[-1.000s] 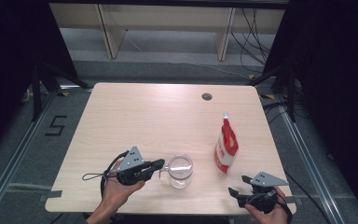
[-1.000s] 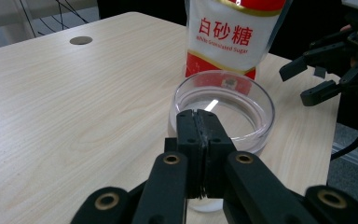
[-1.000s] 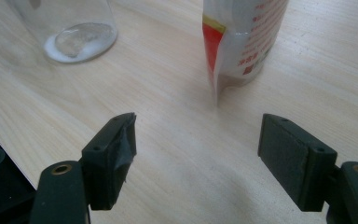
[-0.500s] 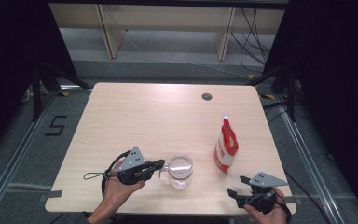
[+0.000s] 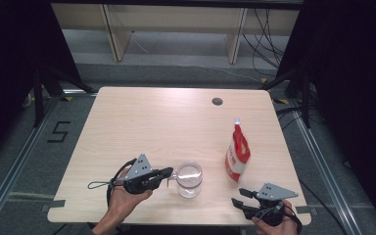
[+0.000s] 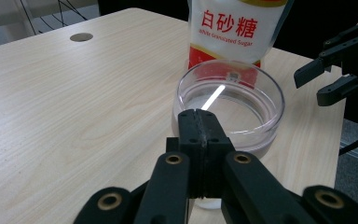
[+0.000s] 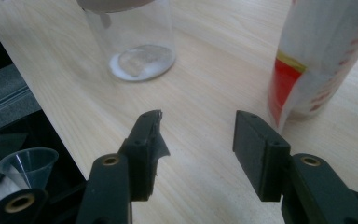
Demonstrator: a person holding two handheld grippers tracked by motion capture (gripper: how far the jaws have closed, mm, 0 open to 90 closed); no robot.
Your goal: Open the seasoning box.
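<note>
A clear glass jar [image 5: 189,180] with a little white powder at its bottom stands near the table's front edge. It also shows in the left gripper view [image 6: 235,109] and in the right gripper view [image 7: 135,42]. My left gripper [image 5: 169,172] is shut, its joined tips [image 6: 200,116] right at the jar's near wall. A red and white sugar pouch [image 5: 236,155] stands upright to the right of the jar [image 6: 235,32] [image 7: 317,60]. My right gripper [image 5: 240,197] sits at the front right edge, pointing toward the jar and pouch. Its jaws [image 7: 198,123] have just been closing and hold nothing between them.
The light wooden table [image 5: 152,122] has a round cable hole [image 5: 217,101] at the back right. A small clear funnel [image 7: 28,165] shows low at the left of the right gripper view, off the table's edge. Metal frame rails run along both sides on the floor.
The right gripper's jaws have drawn closer together. Both hands, the jar and the pouch stay where they were.
</note>
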